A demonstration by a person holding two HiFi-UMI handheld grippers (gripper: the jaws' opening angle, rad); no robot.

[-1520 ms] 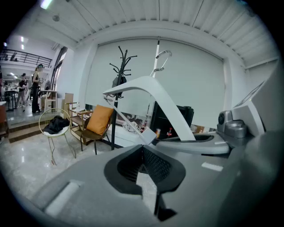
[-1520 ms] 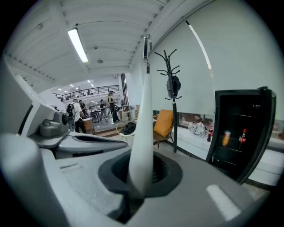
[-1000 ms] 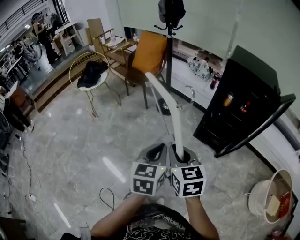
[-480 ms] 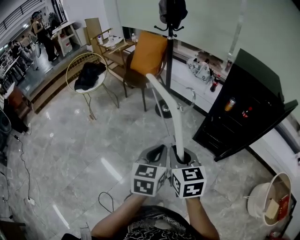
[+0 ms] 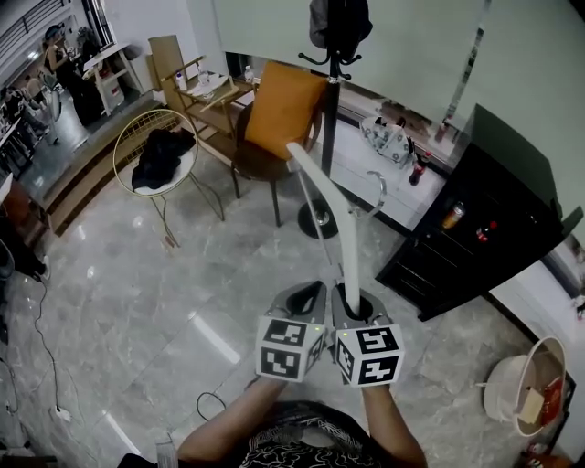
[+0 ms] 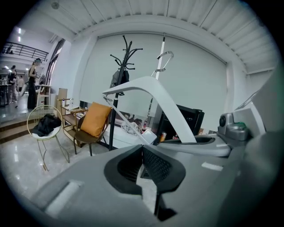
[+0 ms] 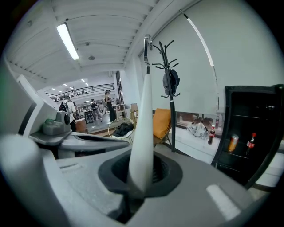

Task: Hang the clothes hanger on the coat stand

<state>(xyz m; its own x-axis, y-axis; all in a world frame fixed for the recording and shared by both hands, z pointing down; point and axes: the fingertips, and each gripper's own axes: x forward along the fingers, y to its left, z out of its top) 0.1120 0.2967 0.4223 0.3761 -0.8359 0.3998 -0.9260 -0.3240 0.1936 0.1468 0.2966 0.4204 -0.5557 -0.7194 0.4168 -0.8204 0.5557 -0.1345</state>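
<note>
At the lower centre of the head view the right gripper [image 5: 353, 303] has its jaws closed on one end of the white clothes hanger [image 5: 345, 245]; in the right gripper view the pads pinch that arm tight, with only its thickness between them; the hanger rises from the jaws toward the upper middle of the frame, its metal hook [image 5: 377, 189] sticking out to the right. The left gripper [image 5: 306, 298] sits just beside it on the left; in the left gripper view its pads meet with nothing between them. The black coat stand [image 5: 329, 82] is at the top centre, well apart from the hanger, with a dark garment [image 5: 338, 20] on its top; an orange-backed chair [image 5: 285, 114] stands just left of it; a gold wire chair [image 5: 157, 157] is at the upper left; a black cabinet [image 5: 480, 224] is at the right.
</note>
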